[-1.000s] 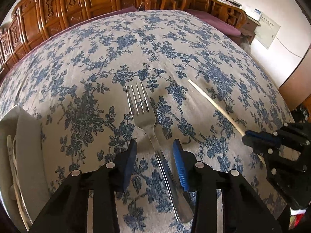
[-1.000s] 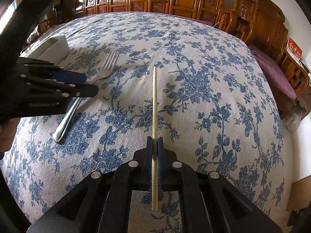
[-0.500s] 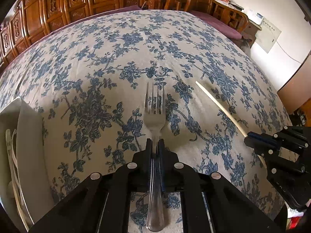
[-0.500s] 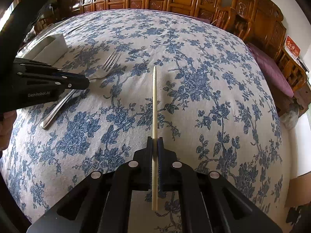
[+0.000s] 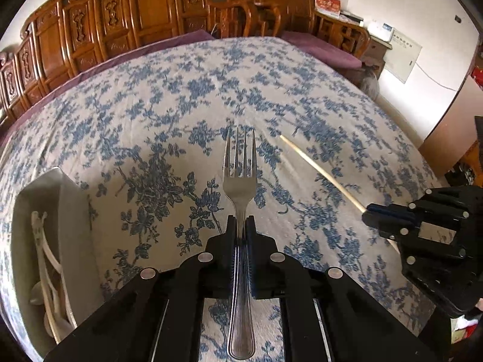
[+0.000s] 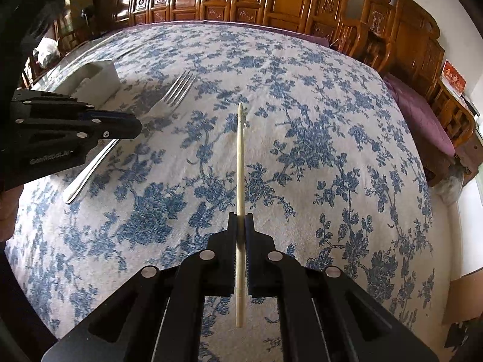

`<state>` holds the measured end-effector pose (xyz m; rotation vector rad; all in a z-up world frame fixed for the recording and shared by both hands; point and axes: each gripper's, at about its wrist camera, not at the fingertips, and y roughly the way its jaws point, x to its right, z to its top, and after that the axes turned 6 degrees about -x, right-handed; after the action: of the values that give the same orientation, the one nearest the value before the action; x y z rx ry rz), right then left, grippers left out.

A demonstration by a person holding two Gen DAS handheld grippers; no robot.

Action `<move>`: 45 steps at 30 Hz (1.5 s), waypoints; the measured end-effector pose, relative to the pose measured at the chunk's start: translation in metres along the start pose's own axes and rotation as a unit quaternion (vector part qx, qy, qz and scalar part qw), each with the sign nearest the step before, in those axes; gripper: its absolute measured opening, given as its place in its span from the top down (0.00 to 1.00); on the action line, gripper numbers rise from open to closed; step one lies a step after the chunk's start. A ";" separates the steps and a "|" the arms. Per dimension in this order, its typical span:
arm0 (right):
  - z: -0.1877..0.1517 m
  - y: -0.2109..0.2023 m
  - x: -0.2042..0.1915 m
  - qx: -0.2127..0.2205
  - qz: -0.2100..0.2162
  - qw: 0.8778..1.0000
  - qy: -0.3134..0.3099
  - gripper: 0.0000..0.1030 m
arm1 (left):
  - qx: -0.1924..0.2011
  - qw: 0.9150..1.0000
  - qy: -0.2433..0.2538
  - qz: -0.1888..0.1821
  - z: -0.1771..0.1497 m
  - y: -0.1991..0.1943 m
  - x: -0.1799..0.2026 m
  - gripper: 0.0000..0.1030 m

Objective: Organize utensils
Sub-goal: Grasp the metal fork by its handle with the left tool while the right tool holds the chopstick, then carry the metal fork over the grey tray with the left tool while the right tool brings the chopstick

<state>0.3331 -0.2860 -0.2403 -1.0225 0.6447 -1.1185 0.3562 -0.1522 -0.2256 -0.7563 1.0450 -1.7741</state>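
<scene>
A round table under a cream tablecloth printed with blue flowers [image 5: 169, 126] serves as the landmark for everything here. Above its near part, the black left gripper [image 5: 241, 223] is clamped on the neck of a shiny stainless-steel fork [image 5: 240, 181] — its tines point away toward the table's far edge, its handle runs back between the closed jaws and ends below them. In the right wrist view the same fork [image 6: 178, 90] shows its tines near the table's left side, while its handle slants down past the left gripper [image 6: 132, 128], clear of the cloth with a shadow beneath it.

The black right gripper [image 6: 240, 221] is pressed together on a pale, slender wooden chopstick [image 6: 240, 157], which juts straight ahead over the table's middle and also sticks out behind the jaws. Seen from the left wrist camera, that chopstick [image 5: 320, 170] slants from the table's centre toward the right gripper [image 5: 366, 211] at the table's right side.

At the table's left edge stands a white rectangular plastic organiser tray [image 5: 69, 208] — inside it lie pale utensils [image 5: 42, 247], though their kind is hard to tell. Carved brown wooden chairs [image 5: 145, 15] ring the table's far side.
</scene>
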 end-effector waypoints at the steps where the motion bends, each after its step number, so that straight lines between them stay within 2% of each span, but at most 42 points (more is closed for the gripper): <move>1: 0.000 -0.003 -0.001 0.002 0.000 1.000 0.000 0.94 | 0.004 1.000 0.000 -0.002 -0.001 -0.005 0.000 0.94; 13: 0.009 -0.027 -0.019 0.023 0.002 1.000 -0.007 0.94 | 0.047 0.999 0.002 0.002 -0.012 -0.056 -0.007 0.94; 29: 0.013 -0.035 -0.032 0.029 0.004 0.999 -0.015 0.94 | 0.076 0.997 -0.007 -0.013 -0.025 -0.084 -0.016 0.94; 39: 0.027 -0.051 -0.058 0.049 0.023 0.998 -0.033 0.94 | 0.106 0.994 -0.036 0.001 -0.033 -0.122 -0.052 0.94; 45: 0.043 -0.059 -0.084 0.067 0.047 0.996 -0.043 0.94 | 0.117 0.991 -0.055 0.028 -0.036 -0.137 -0.085 0.94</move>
<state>0.3165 -0.1982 -0.1737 -0.9112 0.5366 -1.0157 0.3060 -0.0314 -0.1249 -0.6646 0.7622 -1.7494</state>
